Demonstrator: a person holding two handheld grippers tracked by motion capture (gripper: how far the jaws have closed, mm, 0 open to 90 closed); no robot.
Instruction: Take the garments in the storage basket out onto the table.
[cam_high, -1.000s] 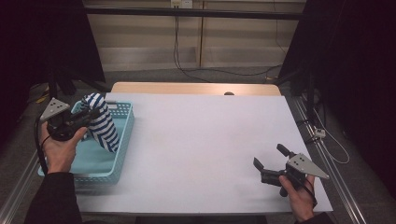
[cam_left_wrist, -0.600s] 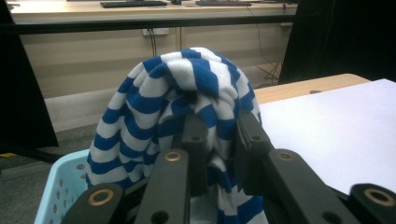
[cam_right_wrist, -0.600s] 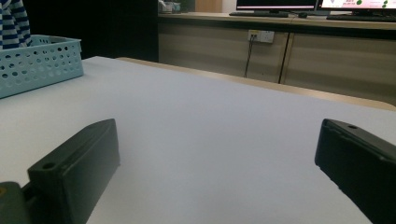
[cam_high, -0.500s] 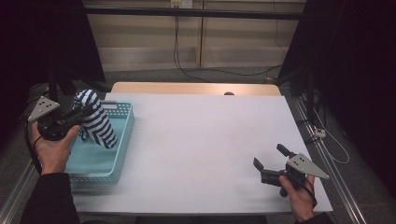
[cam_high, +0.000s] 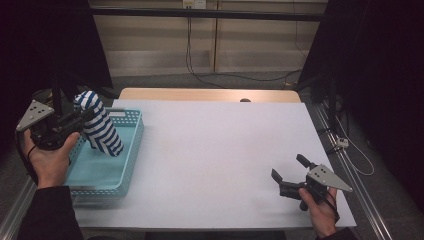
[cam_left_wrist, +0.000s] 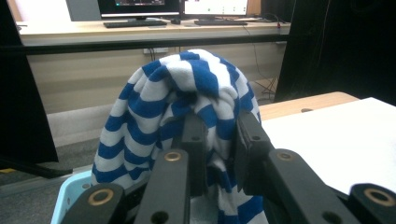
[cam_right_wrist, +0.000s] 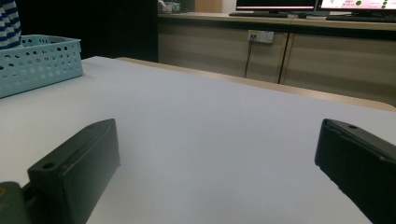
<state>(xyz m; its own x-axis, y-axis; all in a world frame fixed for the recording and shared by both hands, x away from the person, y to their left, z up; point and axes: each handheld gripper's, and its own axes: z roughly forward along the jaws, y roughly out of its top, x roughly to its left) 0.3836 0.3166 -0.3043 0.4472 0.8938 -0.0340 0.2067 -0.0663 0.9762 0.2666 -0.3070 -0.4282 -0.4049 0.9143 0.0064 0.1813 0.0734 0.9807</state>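
Observation:
A blue-and-white striped cloth (cam_high: 99, 124) hangs bunched above the light-blue perforated basket (cam_high: 131, 150) at the table's left side. My left gripper (cam_high: 86, 116) is shut on the cloth's upper part and holds it lifted. In the left gripper view the striped cloth (cam_left_wrist: 187, 98) drapes over both jaws, with folds pinched between them, and my left gripper (cam_left_wrist: 219, 140) sits just under its crown. My right gripper (cam_high: 288, 167) rests low at the table's near right, jaws wide apart and open. Nothing but bare table lies between the jaws of my right gripper (cam_right_wrist: 217, 154).
The white table top (cam_high: 220, 150) spreads between the two hands. The basket (cam_right_wrist: 37, 63) stands far to the left in the right gripper view. A cable (cam_high: 345, 145) lies by the rail along the table's right edge. Dark curtains flank both sides.
My left gripper has risen and drifted left with the striped cloth, lifting it higher out of the basket. The right gripper has stayed in place.

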